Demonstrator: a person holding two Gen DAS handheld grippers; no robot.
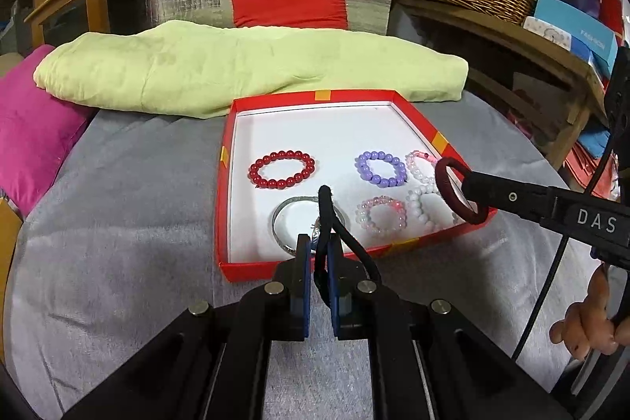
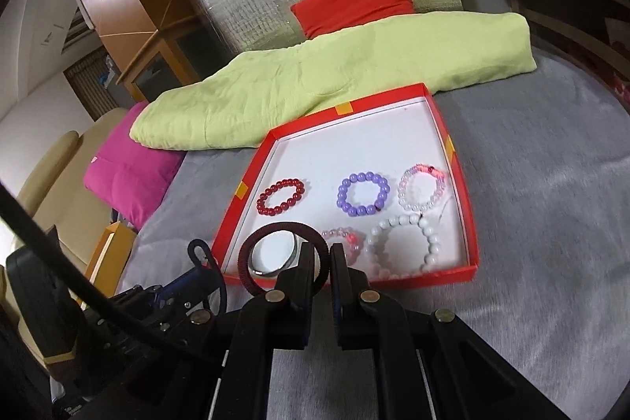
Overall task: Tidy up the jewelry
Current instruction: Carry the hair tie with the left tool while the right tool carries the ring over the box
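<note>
Tray (image 1: 226, 184): red-walled, white inside, on the grey bed cover (image 1: 118, 223), near the green folded cloth (image 1: 236, 65).
Left tool (image 1: 318, 247): pressed together, pinching a black hair tie (image 1: 325, 207) above the tray's near edge.
Right tool (image 2: 323, 256): pinching a dark red hair tie (image 2: 252, 247), held over the tray's near left corner.
Tray contents: red bead bracelet (image 1: 282, 170) and silver bangle (image 1: 281, 223) along the left side; purple bracelet (image 1: 381, 169), pink-white bracelets (image 1: 380, 215) and a white bracelet (image 2: 401, 243) toward the right edge.
</note>
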